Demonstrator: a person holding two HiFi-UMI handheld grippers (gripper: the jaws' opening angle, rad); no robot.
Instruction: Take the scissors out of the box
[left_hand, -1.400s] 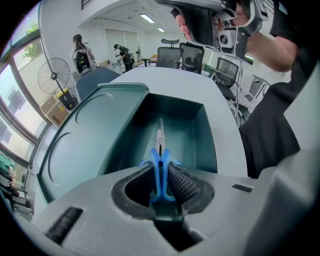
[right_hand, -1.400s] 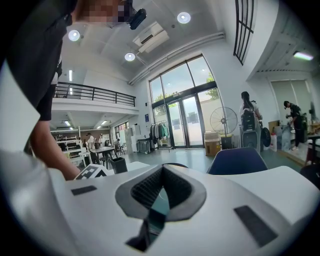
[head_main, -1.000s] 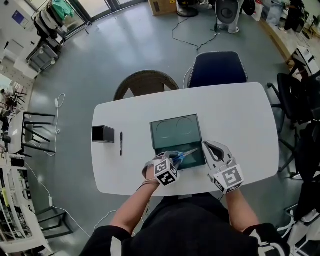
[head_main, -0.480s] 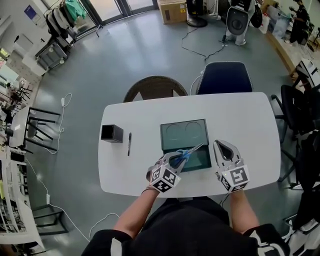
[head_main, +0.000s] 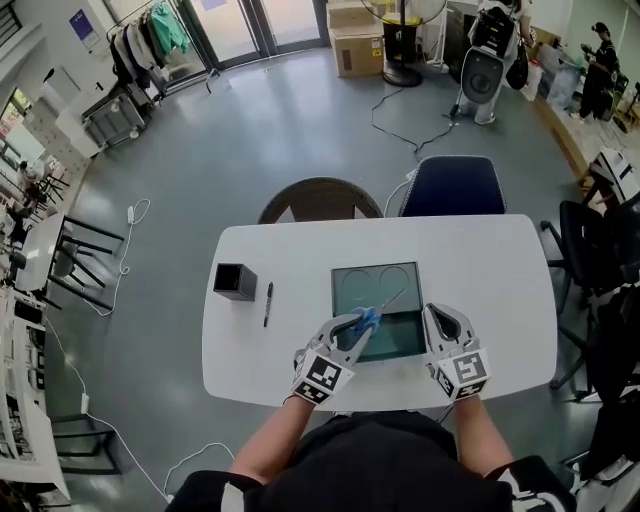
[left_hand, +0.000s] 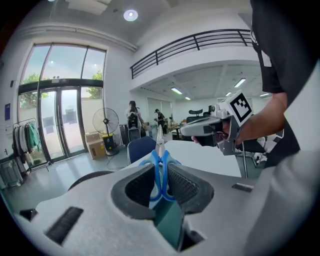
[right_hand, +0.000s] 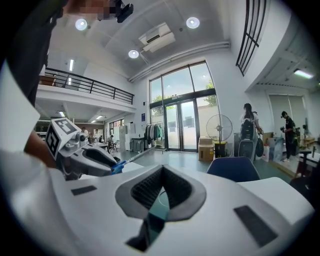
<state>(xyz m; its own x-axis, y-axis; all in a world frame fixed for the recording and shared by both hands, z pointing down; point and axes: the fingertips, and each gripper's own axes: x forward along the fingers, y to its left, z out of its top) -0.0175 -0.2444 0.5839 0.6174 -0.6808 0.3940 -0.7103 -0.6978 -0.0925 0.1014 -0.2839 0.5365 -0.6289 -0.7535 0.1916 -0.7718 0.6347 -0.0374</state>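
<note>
Blue-handled scissors (left_hand: 160, 152) aloft, blades forward, over open teal box (head_main: 402, 337)

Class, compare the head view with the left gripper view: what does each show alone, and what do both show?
Head view alone: the black container and pen on the table. Left gripper view alone: the left gripper's pads pressing the scissors' blue handles, and a balcony railing. Both: the scissors, that gripper and the right gripper.

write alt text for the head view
Seen from above, the left hand-held gripper holds blue-handled scissors over an open dark green box on a white table. The right hand-held gripper is empty beside the box.
</note>
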